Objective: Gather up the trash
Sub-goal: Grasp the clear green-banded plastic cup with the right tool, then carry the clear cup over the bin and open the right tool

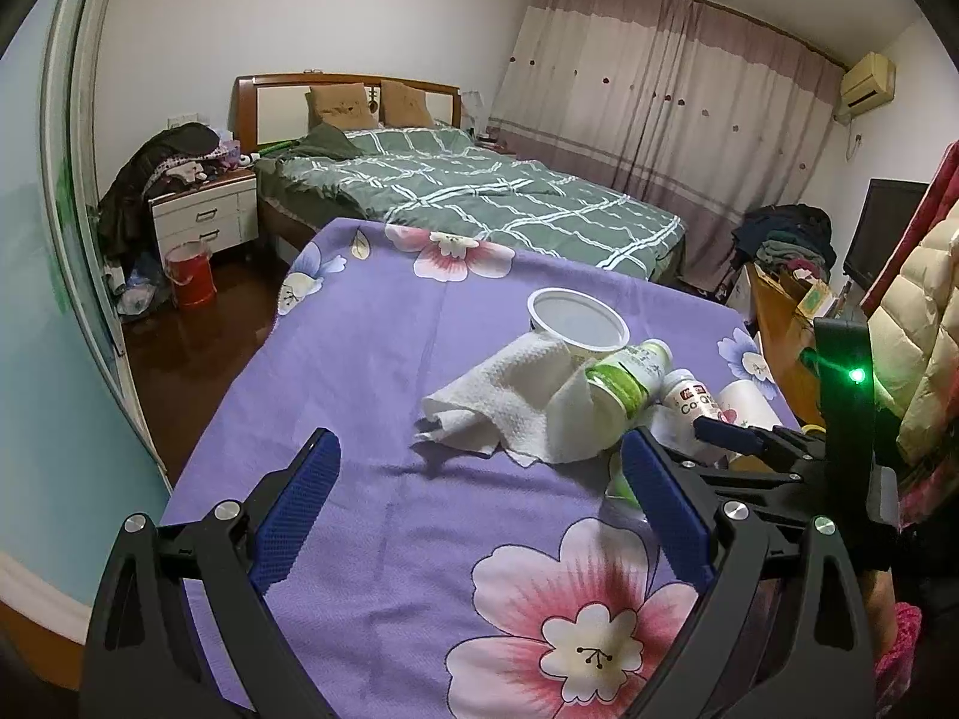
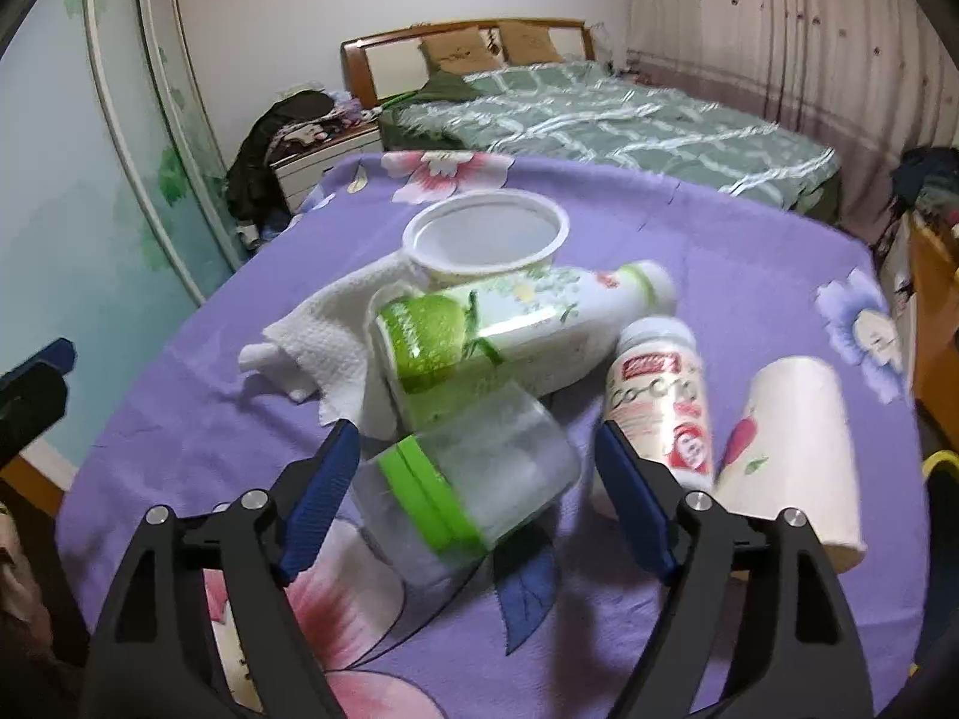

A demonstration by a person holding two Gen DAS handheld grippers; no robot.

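Observation:
A heap of trash lies on the purple flowered cloth [image 2: 180, 437]: a crumpled paper towel [image 2: 323, 347], a white plastic bowl [image 2: 419, 239], a green-labelled bottle [image 2: 509, 323], a red-labelled bottle [image 2: 659, 395] and a paper cup [image 2: 791, 437], all on their sides except the bowl. A clear cup with a green band [image 2: 473, 479] lies between the jaws of my right gripper [image 2: 476, 428], with a gap at each pad. My left gripper [image 1: 479, 440] stands open over bare cloth, just short of the paper towel [image 1: 497, 401]. The bowl [image 1: 620, 332] is behind the towel.
A bed with a green checked quilt [image 1: 479, 192] is beyond the table. A nightstand piled with clothes [image 1: 204, 210] and a red bucket [image 1: 192, 275] are at the left. A wooden desk with clutter [image 1: 779, 311] and a padded coat [image 1: 923, 323] are at the right.

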